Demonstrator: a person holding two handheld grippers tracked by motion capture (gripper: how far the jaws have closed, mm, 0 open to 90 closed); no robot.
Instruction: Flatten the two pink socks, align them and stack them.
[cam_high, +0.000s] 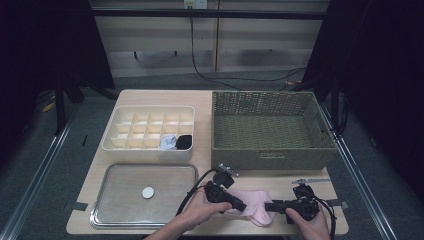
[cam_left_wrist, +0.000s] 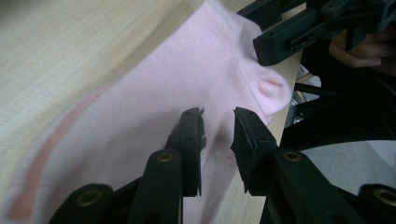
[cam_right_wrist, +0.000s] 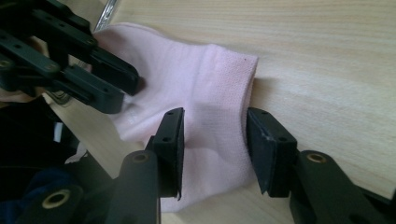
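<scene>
A pale pink sock (cam_high: 252, 209) lies flat on the wooden table by its front edge. My left gripper (cam_high: 241, 205) comes at it from the left, its jaws (cam_left_wrist: 217, 133) a little apart over the fabric and pressing on nothing. My right gripper (cam_high: 269, 206) faces it from the right, and its jaws (cam_right_wrist: 214, 135) stand open astride a flat band of the sock (cam_right_wrist: 205, 93). One black finger (cam_left_wrist: 289, 39) of the right gripper shows beyond the sock's heel in the left gripper view. A hand holds each gripper.
A cream divider box (cam_high: 145, 152) stands at the back left, with a white-blue rolled sock (cam_high: 168, 142) and a black one (cam_high: 184, 141) in its front cells. A wicker basket (cam_high: 270, 160) stands right of it. A metal tray (cam_high: 120, 200) with a white disc (cam_high: 148, 192) lies front left.
</scene>
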